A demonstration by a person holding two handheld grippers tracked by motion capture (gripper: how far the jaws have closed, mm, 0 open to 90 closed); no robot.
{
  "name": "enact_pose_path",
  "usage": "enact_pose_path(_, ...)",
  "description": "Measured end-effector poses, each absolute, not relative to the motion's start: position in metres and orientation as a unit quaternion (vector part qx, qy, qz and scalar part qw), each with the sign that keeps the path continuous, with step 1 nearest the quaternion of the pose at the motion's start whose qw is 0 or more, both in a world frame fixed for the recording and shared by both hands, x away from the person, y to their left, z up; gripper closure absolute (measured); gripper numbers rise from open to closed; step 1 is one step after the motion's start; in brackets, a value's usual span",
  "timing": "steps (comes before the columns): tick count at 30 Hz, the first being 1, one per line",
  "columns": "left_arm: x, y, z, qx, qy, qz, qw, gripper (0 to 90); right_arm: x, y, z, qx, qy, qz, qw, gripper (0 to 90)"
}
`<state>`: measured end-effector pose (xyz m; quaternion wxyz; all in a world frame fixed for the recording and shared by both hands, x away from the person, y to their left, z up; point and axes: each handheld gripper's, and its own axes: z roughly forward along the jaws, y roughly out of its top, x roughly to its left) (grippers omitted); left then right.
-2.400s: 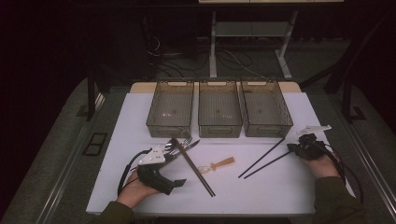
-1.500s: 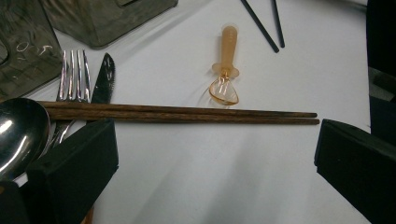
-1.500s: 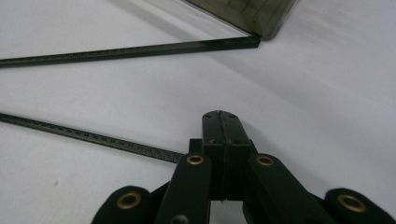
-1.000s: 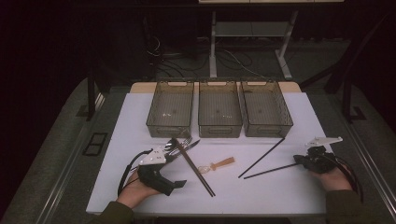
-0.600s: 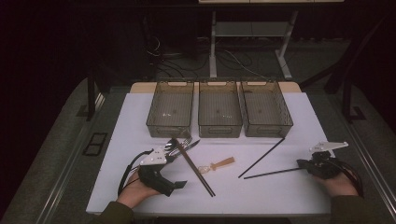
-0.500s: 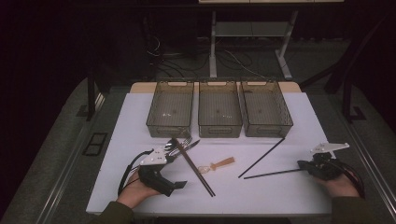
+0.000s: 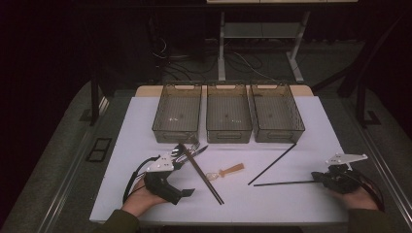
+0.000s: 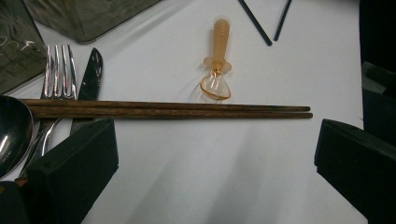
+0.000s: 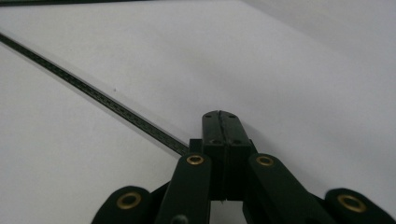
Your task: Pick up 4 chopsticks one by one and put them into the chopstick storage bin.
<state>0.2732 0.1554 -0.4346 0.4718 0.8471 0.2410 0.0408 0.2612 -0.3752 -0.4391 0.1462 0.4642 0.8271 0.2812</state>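
The right gripper (image 7: pixel 321 179) lay at the table's right edge, jaws pressed together beside the near end of one black chopstick (image 7: pixel 284 183); whether that end was pinched between them could not be confirmed. Its partner black chopstick (image 7: pixel 272 164) lay angled nearby toward the right bin (image 7: pixel 277 112). The left gripper (image 8: pixel 215 154) rested with jaws wide apart before the wooden chopsticks (image 8: pixel 168 109), clamping nothing. Risk noted: a thin stick gripped at its tip could pivot or slip loose on lifting.
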Motion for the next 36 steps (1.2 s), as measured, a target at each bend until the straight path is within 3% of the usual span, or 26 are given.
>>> enact_pose_path(13, 0.273, 0.155, -0.435, 0.847, 0.242, 0.042, 0.471, 0.0, 0.270, -0.377, -0.431, 0.465, 0.815, 0.310, 0.153, 90.0)
enact_pose_path(26, 0.272, 0.156, -0.434, 0.847, 0.242, 0.044, 0.472, 0.0, 0.331, -0.349, -0.424, 0.466, 0.803, 0.338, 0.156, 90.0)
enact_pose_path(36, 0.272, 0.155, -0.435, 0.847, 0.242, 0.042, 0.472, 0.0, 0.353, -0.332, -0.431, 0.458, 0.811, 0.325, 0.164, 90.0)
